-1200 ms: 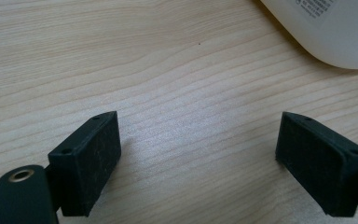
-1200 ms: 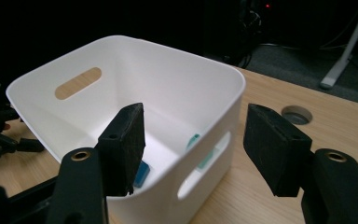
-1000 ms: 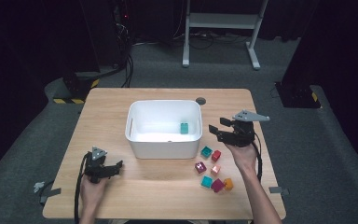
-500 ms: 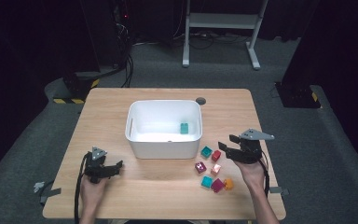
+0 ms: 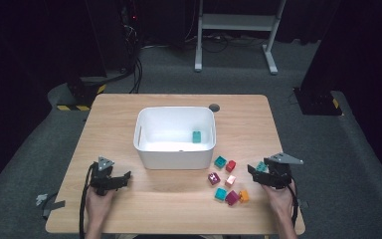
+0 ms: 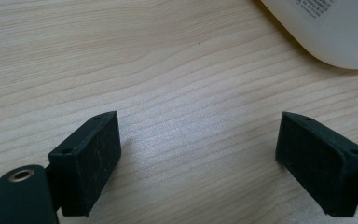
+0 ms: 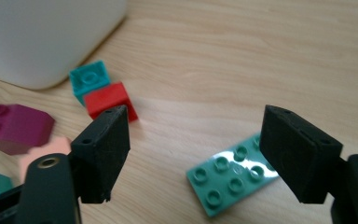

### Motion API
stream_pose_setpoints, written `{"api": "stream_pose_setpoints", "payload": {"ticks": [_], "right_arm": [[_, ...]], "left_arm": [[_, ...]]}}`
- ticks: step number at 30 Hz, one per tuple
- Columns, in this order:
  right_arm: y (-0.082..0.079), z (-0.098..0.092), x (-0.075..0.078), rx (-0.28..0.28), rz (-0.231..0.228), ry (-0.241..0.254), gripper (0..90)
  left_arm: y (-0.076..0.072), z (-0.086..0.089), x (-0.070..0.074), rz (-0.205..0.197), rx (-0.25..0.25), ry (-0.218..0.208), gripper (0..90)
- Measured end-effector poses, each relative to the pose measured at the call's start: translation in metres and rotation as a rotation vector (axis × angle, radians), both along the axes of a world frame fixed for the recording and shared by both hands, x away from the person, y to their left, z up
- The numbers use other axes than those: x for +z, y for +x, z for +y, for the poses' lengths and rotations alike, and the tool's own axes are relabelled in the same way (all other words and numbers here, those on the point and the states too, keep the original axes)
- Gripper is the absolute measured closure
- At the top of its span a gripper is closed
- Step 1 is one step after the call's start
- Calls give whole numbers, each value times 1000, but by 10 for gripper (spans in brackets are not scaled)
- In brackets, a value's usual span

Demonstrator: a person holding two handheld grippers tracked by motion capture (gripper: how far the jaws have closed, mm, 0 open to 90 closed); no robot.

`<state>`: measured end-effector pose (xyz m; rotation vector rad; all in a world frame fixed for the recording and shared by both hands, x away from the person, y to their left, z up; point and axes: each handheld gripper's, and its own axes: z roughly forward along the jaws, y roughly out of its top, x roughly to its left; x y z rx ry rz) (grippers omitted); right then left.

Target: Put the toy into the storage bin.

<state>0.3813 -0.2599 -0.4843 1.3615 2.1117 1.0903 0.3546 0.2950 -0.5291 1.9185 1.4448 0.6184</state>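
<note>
The right gripper [image 7: 193, 154] has its jaws wide apart with nothing held. A flat green plate [image 7: 233, 172] lies on the worktop [image 5: 179, 199] between the jaws, closer to the right jaw and partly under it. A red brick [image 7: 108, 100] sits just past the tip of the left jaw, touching a teal brick [image 7: 89, 78] beyond it. A purple brick [image 7: 16, 126] and a pink brick [image 7: 39, 156] lie off to the outer side of the left jaw. The white tub [image 5: 175, 137] stands farther ahead, with one teal block [image 5: 197, 136] inside.

The left gripper [image 6: 200, 161] also has its jaws wide apart, with bare wood between them. A corner of the tub is ahead of its right jaw.

What could go wrong? The plate is thin and flat, so the jaws may slide over it and miss. The left jaw may also bump the red brick if it comes down as it is.

A moment ago the right gripper was up near the tub. Now it has come back and down, low by the loose bricks. The left gripper has stayed put.
</note>
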Motion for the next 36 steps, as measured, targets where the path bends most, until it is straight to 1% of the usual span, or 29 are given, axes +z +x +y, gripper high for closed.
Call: {"api": "stream_pose_setpoints", "payload": {"ticks": [4,7,8,11,20,21,25,27,30,31,32,33,36], "right_arm": [[1,-6,-11,-32,33,-24,210],[4,-9,-19,-48,59,-32,185],[7,-9,-22,-60,69,-46,175],[10,-11,-26,-62,83,-49,160],[17,-9,-35,-69,95,-67,140],[19,-9,-36,-69,98,-81,140],[20,-8,-37,-74,100,-85,142],[21,-7,-37,-73,98,-96,158],[20,-4,-37,-68,85,-122,222],[19,-3,-37,-63,81,-117,232],[19,-2,-37,-62,78,-119,290],[17,-2,-36,-53,65,-121,333],[17,0,-37,-43,58,-121,367]], "left_arm": [[0,0,0,0,-1,1,140],[0,0,0,-1,0,0,140],[0,0,0,-1,0,1,140],[0,0,0,0,0,0,140],[0,0,0,0,0,0,140],[0,0,0,1,0,0,140],[0,0,0,0,0,0,140],[0,0,0,0,0,0,140],[0,0,0,1,0,0,140],[0,0,0,0,0,0,140],[0,0,0,3,-3,4,140],[0,0,0,1,0,0,140],[0,0,0,0,0,0,140]]}}
